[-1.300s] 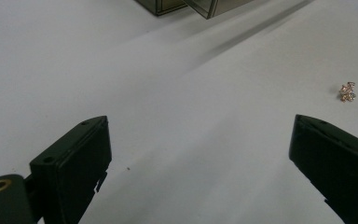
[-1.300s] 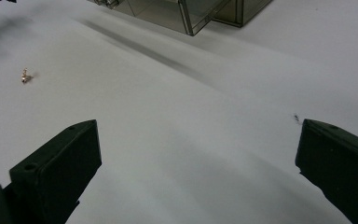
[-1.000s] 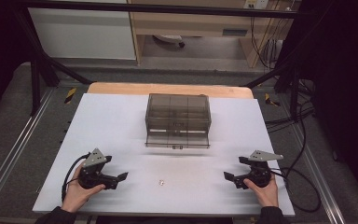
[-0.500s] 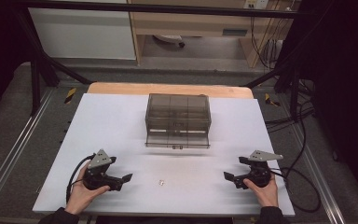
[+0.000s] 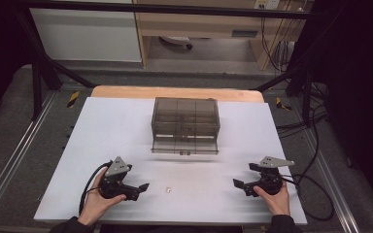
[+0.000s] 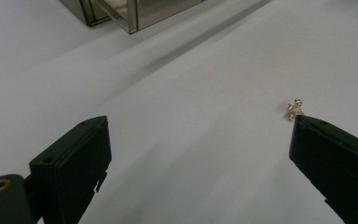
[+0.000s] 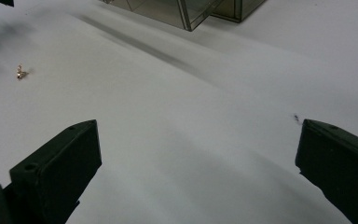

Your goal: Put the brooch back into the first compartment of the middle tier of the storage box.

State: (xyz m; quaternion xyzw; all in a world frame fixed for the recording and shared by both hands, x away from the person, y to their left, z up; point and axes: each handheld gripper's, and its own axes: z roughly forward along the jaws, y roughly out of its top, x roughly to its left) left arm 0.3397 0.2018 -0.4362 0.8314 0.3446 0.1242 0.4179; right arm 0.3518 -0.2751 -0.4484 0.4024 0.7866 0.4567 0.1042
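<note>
White table [image 5: 102, 136], smoky drawer box [image 5: 185, 124] behind. My left gripper [image 5: 135, 188] wide, nearing gold trinket [image 6: 295, 109]; next, centre and pinch.

Small charm [image 5: 167, 189] on table [image 5: 116, 126], btwn grippers; organizer box [image 5: 185, 125] behind.

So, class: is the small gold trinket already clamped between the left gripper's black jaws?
No, the small gold trinket lies on the white table beyond the open left gripper.

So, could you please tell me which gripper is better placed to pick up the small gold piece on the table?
Left. The left gripper is open and nearest the small gold piece, which lies just off one finger's tip in its own view. The right gripper, also open, is much farther away.
</note>
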